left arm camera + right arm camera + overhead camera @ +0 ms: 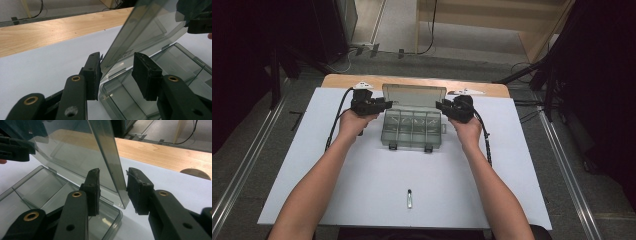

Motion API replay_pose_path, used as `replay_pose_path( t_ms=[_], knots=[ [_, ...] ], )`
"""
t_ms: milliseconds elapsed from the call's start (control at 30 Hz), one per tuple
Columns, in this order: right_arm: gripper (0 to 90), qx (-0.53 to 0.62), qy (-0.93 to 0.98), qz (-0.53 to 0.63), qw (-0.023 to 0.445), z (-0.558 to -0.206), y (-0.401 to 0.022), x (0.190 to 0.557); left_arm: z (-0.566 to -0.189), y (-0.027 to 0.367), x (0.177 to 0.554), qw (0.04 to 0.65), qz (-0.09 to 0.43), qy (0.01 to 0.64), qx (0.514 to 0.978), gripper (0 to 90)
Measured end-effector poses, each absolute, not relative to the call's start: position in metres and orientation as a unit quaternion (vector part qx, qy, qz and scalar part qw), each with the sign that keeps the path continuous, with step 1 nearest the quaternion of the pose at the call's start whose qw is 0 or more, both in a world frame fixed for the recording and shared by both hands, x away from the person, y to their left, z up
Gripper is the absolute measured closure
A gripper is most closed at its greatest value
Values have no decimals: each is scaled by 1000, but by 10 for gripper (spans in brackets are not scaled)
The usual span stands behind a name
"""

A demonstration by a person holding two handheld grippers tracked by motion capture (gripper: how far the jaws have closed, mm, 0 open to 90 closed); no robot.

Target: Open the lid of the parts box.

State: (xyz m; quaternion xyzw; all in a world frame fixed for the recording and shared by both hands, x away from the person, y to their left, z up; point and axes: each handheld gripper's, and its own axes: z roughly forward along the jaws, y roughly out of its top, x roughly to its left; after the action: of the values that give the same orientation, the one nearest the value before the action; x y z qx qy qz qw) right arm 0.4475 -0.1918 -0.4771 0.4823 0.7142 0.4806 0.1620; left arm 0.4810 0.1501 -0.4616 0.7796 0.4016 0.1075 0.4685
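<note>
- White sheeting covers the table (362, 180), with a bare wooden strip along its far edge and grey floor beyond.
- On the far middle of that sheet sits a clear compartment box (413, 131); its hinged lid (414, 95) stands raised, leaning back from the base.
- To the left, the left gripper (382, 105) straddles the lid's side edge with jaws spread; its pads (93, 75) sit either side of the plastic without squeezing it.
- Opposite, the right gripper (441, 106) mirrors this at the other lid edge (110, 162), jaws also apart, lid between them.
- Whether either pad grazes the lid is hard to judge through the clear plastic.
- The step appears to be swinging the lid. To do it well, both hands should move together at equal height, so the lid turns on its hinge without twisting.
- Pressure should stay light, since the box may slide on the smooth sheet.
- Near the front edge lies a small dark item (409, 198), well apart from the box.
</note>
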Motion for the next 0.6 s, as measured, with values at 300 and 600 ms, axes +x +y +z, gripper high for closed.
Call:
replay_pose_path(
  t_ms=[300,600],
  knots=[
    [662,485,715,474,167,-478,-189,453,-463,150,482,468,107,405,778,577],
    [675,498,703,480,166,-481,-189,456,-467,149,490,466,98,416,774,577]
  ],
)
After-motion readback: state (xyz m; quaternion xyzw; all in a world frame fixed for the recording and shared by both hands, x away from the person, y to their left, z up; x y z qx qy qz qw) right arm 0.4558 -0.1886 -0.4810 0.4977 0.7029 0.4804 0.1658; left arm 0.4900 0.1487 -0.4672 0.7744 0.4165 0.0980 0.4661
